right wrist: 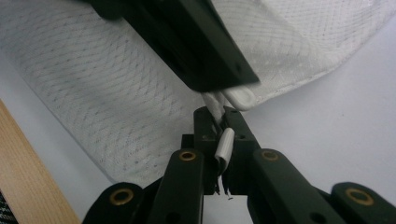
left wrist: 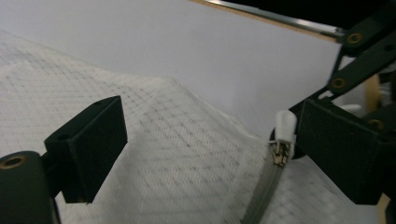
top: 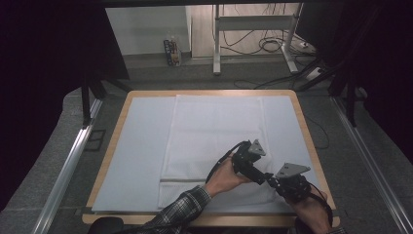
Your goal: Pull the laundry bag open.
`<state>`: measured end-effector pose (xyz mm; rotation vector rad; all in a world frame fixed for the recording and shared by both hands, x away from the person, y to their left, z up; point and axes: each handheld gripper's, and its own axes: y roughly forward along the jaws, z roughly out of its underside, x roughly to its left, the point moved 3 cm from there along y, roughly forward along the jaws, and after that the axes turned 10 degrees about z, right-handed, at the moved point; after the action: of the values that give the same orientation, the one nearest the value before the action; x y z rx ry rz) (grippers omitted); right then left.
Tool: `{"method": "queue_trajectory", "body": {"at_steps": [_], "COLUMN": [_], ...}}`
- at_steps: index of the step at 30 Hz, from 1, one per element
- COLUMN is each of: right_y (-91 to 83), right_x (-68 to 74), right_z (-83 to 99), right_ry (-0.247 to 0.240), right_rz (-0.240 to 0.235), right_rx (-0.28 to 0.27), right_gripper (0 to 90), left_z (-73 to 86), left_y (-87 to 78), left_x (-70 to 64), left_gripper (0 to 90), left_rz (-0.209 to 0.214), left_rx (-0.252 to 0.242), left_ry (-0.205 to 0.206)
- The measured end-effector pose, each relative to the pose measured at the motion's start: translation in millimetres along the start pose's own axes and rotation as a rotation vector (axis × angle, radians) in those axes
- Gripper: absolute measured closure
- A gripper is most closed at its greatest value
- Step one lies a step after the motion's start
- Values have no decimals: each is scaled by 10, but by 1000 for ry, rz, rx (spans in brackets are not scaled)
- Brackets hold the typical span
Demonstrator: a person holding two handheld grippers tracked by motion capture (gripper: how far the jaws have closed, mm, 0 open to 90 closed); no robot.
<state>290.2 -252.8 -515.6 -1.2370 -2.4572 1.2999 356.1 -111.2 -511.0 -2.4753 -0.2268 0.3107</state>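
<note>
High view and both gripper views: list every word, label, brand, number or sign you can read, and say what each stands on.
None can be read.
The small printed carton on the floor by the far wall carries dark print, too small and blurred to read.
The white quilted zip-up cover, its white zipper pull, the pale blue table mat and the black grippers' fingers bear no text.

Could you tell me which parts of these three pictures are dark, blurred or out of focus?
High view: dim and slightly soft, black at both sides, with the white cloth the brightest area. Left gripper view: the near jaw is soft, the zipper pull fairly sharp. Right gripper view: the right gripper is crisp, while the other gripper's black jaw above it is blurred.
</note>
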Motion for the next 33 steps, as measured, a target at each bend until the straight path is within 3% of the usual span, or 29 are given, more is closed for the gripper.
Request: {"method": "queue_trajectory", "body": {"at_steps": [4, 10, 13, 15, 18, 20, 23, 27, 30, 32, 33], "right_y": [0, 7, 1, 4, 2, 1, 0, 0, 3, 5, 10], "right_x": [2, -27, -36, -37, -33, -30, -29, -32, -31, -32, -42], "right_z": [2, 14, 14, 15, 11, 10, 10, 12, 15, 16, 23], "right_ry": [4, 14, 17, 13, 15, 13, 11, 4, 9, 13, 12], "right_rz": [1, 20, 24, 26, 28, 30, 29, 30, 30, 33, 37], "right_rx": [3, 16, 15, 18, 15, 14, 13, 12, 16, 17, 27], "right_gripper": [847, 848, 848, 847, 847, 847, 846, 845, 845, 845, 845], "left_z": [-4, 34, 87, 98, 87, 34, -14, -74, -106, -107, -107], "left_y": [35, -129, -233, -257, -269, -196, -120, -2, 84, 76, 24], "left_x": [8, 98, 154, 157, 151, 94, 49, 17, 36, 47, 73], "left_gripper": [85, 107, 114, 120, 116, 112, 108, 109, 109, 118, 126], "left_rz": [-37, -100, -90, -70, -47, -26, -25, -26, -74, -94, -128], "left_rx": [5, 16, 12, -25, -32, -29, 1, 21, 55, 65, 57], "left_ry": [9, 0, -19, -54, -57, -40, -6, 9, 18, 23, 23]}}
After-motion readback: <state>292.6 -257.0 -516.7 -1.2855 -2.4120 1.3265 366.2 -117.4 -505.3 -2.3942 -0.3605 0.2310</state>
